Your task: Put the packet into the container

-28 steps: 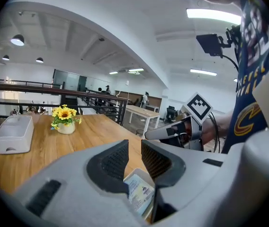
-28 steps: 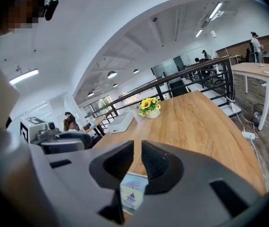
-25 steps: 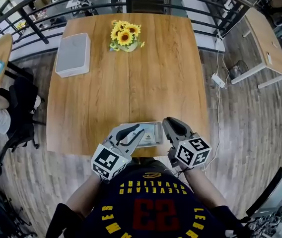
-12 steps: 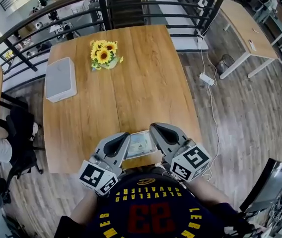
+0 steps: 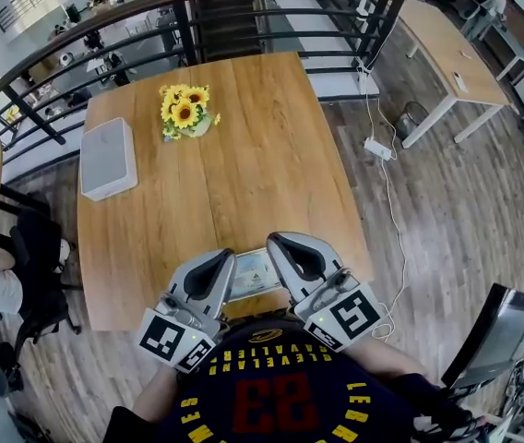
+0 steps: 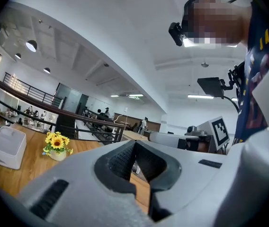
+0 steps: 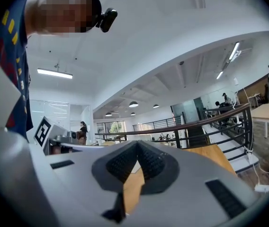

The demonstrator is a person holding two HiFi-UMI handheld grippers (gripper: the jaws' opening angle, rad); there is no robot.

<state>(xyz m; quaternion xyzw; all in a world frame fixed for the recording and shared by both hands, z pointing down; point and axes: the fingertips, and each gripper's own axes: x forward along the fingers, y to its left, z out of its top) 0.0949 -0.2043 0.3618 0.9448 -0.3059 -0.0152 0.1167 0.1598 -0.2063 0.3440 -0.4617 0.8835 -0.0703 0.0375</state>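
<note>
**Wood tabletop, packet lying loose, both pairs of fingers closed on nothing**

Grey and shut is how my left gripper (image 5: pixel 224 260) stands. In the left gripper view its ribbed pads (image 6: pixel 120 160) meet at the tips, and only a narrow slot stays behind them. Through that slot I see the wooden table (image 5: pixel 271 155). Nothing is clamped there. My right gripper (image 5: pixel 277 244) is the same, with its pads (image 7: pixel 124 162) tip to tip and bare wood showing through the slot behind.

The packet (image 5: pixel 251 271) lies flat at the near edge of the table, between my two grippers. The left gripper is just at its left end and the right gripper just at its right end. I cannot tell whether either one touches it. The white container (image 5: pixel 108 159) sits well apart at the far left of the table. A vase of sunflowers (image 5: pixel 184 111) stands to its right, a little farther off.

Half a second ago the grippers flanked the packet much as they do now. The packet, container and flowers have kept their places on the table. A second ago my grippers sat lower in the head view and wider apart.
</note>
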